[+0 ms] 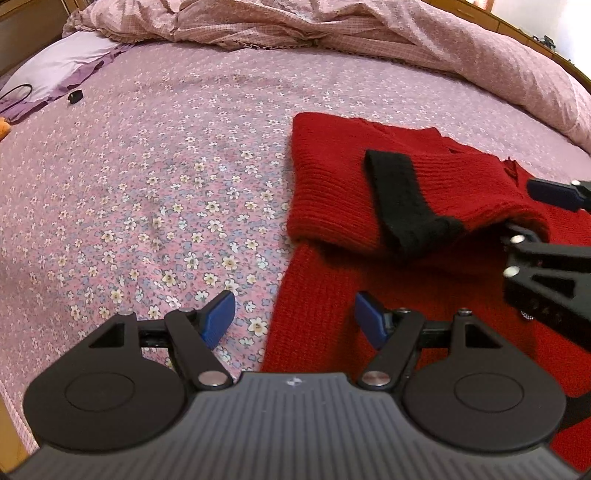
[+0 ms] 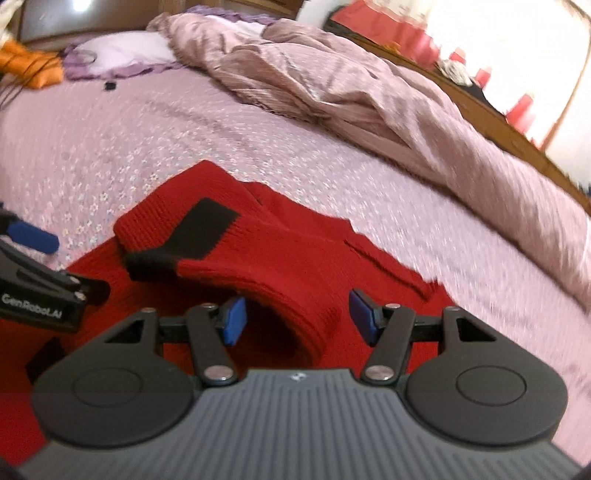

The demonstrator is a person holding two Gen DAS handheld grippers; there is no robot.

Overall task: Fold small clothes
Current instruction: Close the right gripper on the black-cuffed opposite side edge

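Note:
A small red knit sweater (image 1: 332, 199) with a black cuff band (image 1: 402, 199) lies partly folded on the flowered bedspread (image 1: 147, 184); its upper part is folded over the lower part. My left gripper (image 1: 295, 321) is open and empty, straddling the sweater's left edge. My right gripper (image 2: 295, 317) is open, its jaws either side of the folded red edge (image 2: 310, 325) without closing on it. The black band (image 2: 203, 229) shows ahead of it. The right gripper also shows at the left wrist view's right edge (image 1: 543, 258); the left gripper shows at the right wrist view's left edge (image 2: 37, 266).
A rumpled pink duvet (image 1: 369, 33) lies along the far and right side of the bed. A lilac pillow (image 1: 62, 62) and a small black object (image 1: 75, 96) lie at the far left. Orange cloth (image 2: 29, 62) sits by the pillow. A wooden bed frame (image 2: 498, 107) runs on the right.

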